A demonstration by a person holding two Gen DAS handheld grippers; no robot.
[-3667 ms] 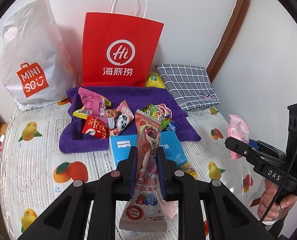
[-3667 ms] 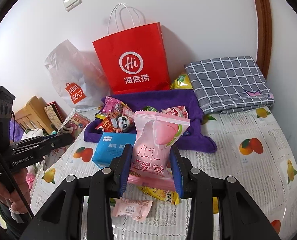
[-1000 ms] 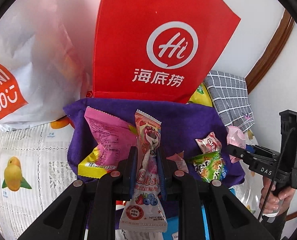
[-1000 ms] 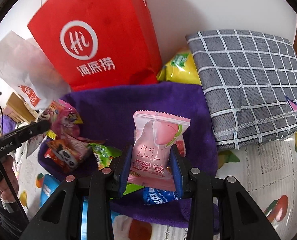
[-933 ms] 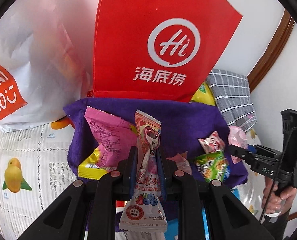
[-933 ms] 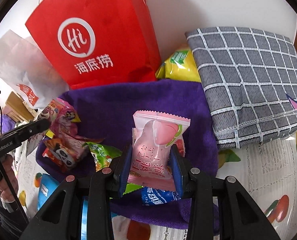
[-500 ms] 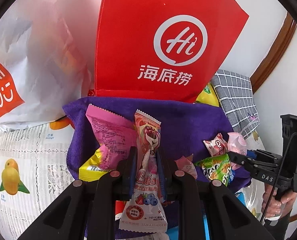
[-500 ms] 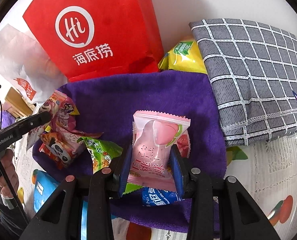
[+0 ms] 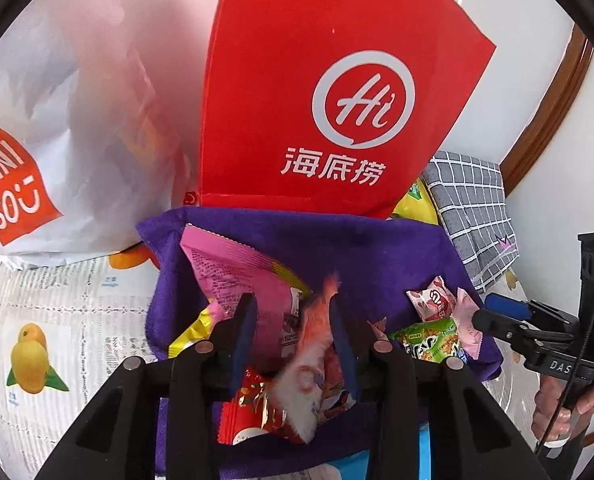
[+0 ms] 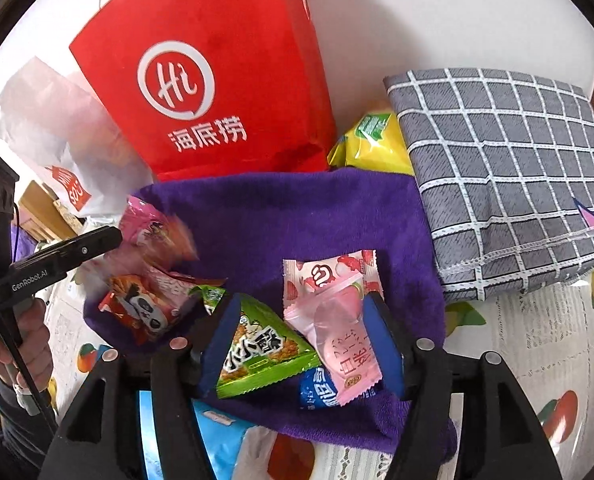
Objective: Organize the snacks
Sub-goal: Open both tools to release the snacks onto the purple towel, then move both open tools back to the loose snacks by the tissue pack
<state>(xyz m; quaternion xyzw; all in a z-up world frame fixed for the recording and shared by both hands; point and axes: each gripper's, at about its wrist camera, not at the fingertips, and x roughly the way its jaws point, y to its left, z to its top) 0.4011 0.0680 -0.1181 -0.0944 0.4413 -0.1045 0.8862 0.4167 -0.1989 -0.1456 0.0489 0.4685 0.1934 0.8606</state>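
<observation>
A purple towel lies on the fruit-print tablecloth with several snack packets on it. My left gripper hangs over its near left part, jaws opening. The strawberry bear pouch is a blur slipping down between the spread pads, above a red packet. My right gripper is over the towel's near right part, jaws also opening. The pink peach candy packet lies tilted and loose by the right pad, next to a green triangular packet.
A red paper bag and a white shopping bag stand behind the towel against the wall. A grey checked cloth and a yellow packet lie at the back right. A blue pack lies near the front edge.
Both grippers have gone from shut to open. The bear pouch drops out of the left jaws, and the peach packet has tipped down onto the towel from the right jaws.
</observation>
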